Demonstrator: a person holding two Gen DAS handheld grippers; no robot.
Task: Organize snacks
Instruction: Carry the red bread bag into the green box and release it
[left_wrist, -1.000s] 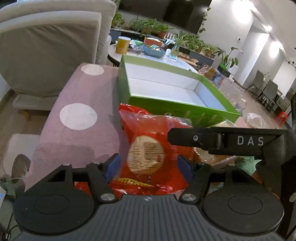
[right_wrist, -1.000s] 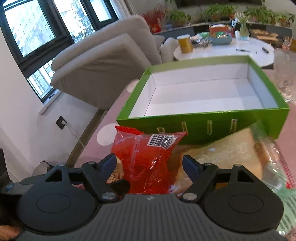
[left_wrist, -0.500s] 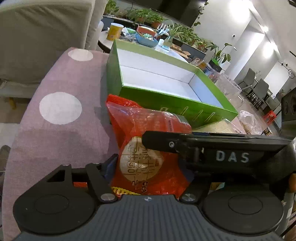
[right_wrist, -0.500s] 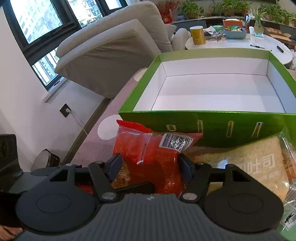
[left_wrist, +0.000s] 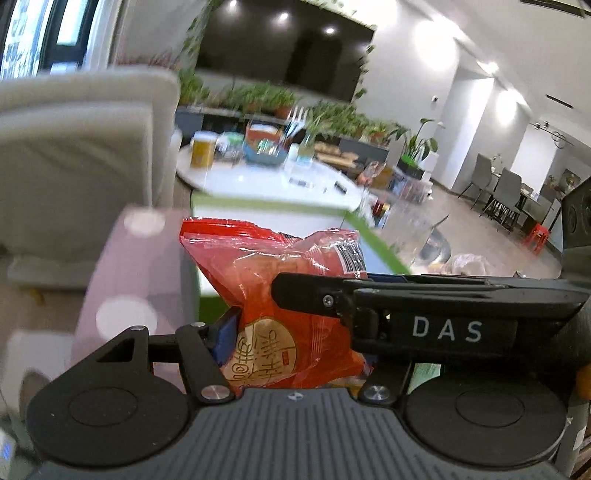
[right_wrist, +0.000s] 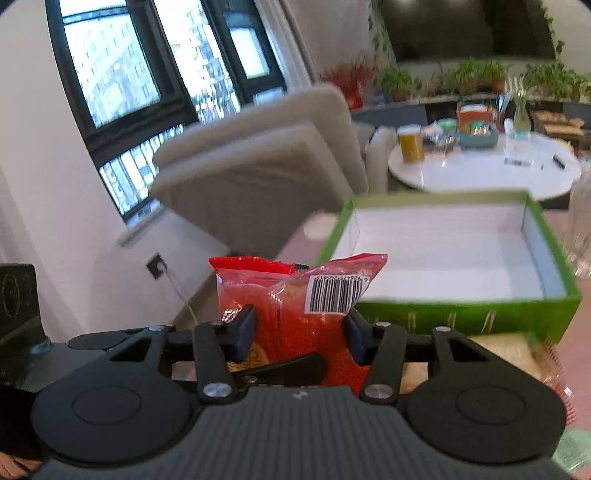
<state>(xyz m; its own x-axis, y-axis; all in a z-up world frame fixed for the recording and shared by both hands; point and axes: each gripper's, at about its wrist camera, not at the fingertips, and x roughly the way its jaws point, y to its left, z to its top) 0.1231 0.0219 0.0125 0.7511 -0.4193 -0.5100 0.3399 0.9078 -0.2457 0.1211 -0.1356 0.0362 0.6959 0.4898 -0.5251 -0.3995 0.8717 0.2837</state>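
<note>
Red snack bag (right_wrist: 295, 314) upright between both grippers, long axis vertical, sealed top edge up, barcode facing right wrist cam, round logo facing left wrist cam. Appears lifted clear of pink dotted cloth (left_wrist: 122, 291). Right gripper (right_wrist: 299, 330): jaws closing, blue pads pressing bag sides, so clamped on bag. Left gripper (left_wrist: 295, 332): jaws closing too; left blue pad against bag, right pad hidden behind other gripper's finger, but bag pinched in, reads as gripped. Grippers cross roughly at right angles, both at bag's lower half. Green box (right_wrist: 535, 306) ahead & right of bag in right cam, just beyond, open top, white inside empty. Judged next: carry fwd over near wall, drop in. Bread pack (right_wrist: 498, 350) below right, near box front.
</note>
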